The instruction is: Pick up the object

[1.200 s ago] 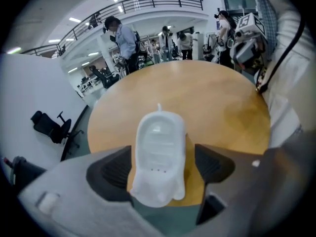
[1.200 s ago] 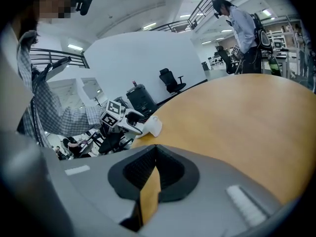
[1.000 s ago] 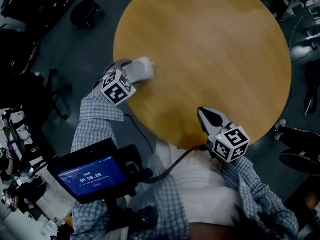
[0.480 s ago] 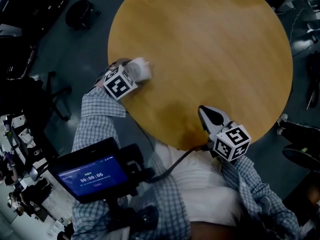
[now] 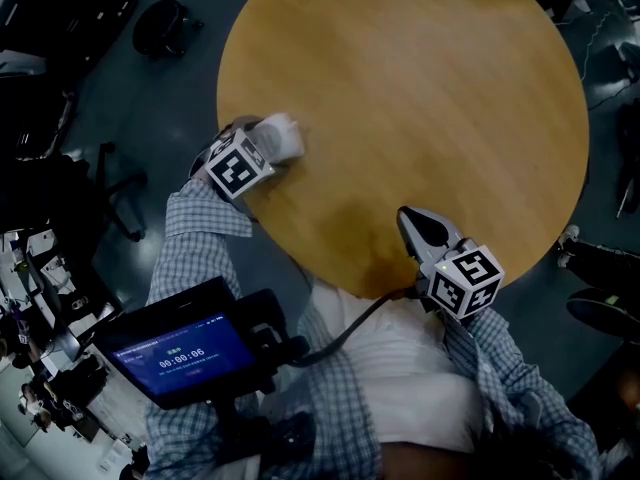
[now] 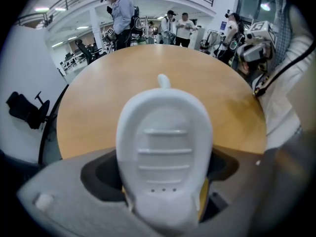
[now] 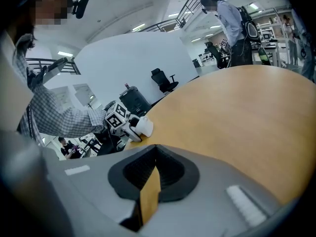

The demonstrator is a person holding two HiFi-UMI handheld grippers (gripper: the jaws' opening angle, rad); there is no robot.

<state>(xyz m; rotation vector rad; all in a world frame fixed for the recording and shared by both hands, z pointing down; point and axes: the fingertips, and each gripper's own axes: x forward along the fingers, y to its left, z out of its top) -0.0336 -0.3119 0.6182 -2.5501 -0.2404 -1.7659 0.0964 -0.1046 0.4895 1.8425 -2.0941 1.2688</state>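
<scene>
Left gripper (image 5: 260, 149) at the table (image 5: 420, 88) edge, fingers spread and just been opening. White ribbed object (image 6: 164, 147) sits between them, with the pads just beside its flanks. Right gripper (image 5: 420, 230) is well apart at the near rim, fingers pressed together, nothing between.

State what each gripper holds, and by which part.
Right gripper: shut, empty. Left gripper: a white ribbed plastic object sits by its near end between the jaws, which have just been opening; a grip cannot be told.

White ribbed object (image 6: 164, 152) — rounded, lying at the table (image 5: 420, 98) edge.
</scene>
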